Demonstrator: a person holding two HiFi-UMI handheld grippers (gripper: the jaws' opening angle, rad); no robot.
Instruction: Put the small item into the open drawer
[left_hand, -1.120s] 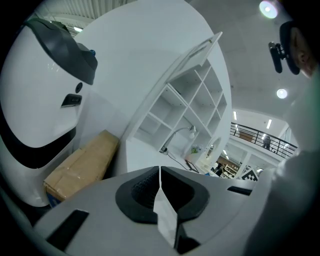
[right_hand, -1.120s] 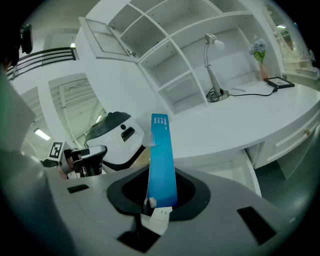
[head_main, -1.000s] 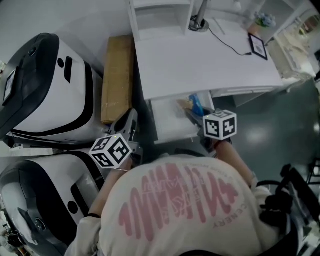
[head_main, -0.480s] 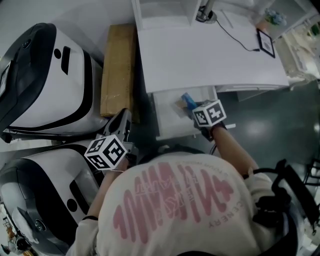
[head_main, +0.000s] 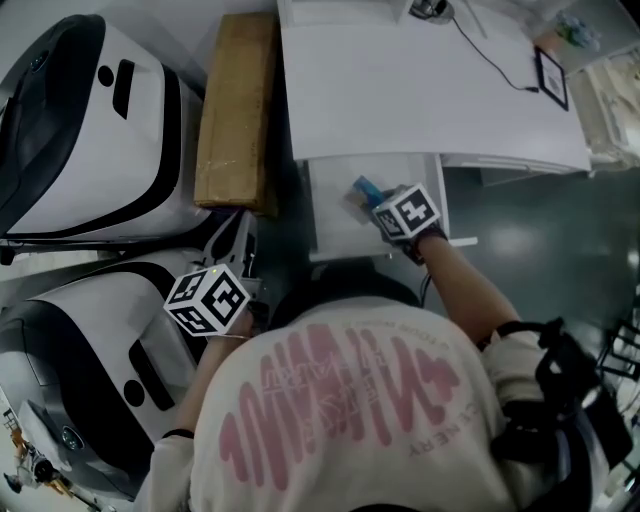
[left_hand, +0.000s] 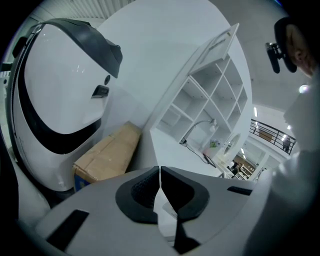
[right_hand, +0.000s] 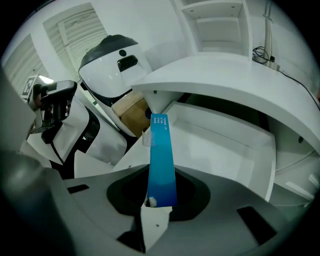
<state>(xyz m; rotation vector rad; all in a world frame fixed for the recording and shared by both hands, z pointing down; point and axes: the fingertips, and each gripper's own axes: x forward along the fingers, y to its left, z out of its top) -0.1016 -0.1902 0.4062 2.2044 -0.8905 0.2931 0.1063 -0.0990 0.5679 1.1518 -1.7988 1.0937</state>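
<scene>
The small item is a slim, flat blue packet (right_hand: 161, 160) with a glossy face that fades from deep to paler blue, and a clear plastic tab at its far end. The right gripper (right_hand: 159, 202) has its fingers pinched on the packet's near end. The packet's long axis runs straight out from the fingers, almost upright in the right gripper view. Its far end points at the open drawer (right_hand: 225, 145) below the tabletop (head_main: 420, 100) edge. From the head view the packet's blue tip (head_main: 364, 188) sits over the drawer's smooth white floor (head_main: 335, 225). Small white print runs along the far end, too fine to read. The left gripper (left_hand: 160, 186) has its dark, ribbed fingers closed together with nothing between them, near a matte brown cardboard box (head_main: 235, 110) and rounded, glossy white-and-black machine shells (head_main: 90, 130).
</scene>
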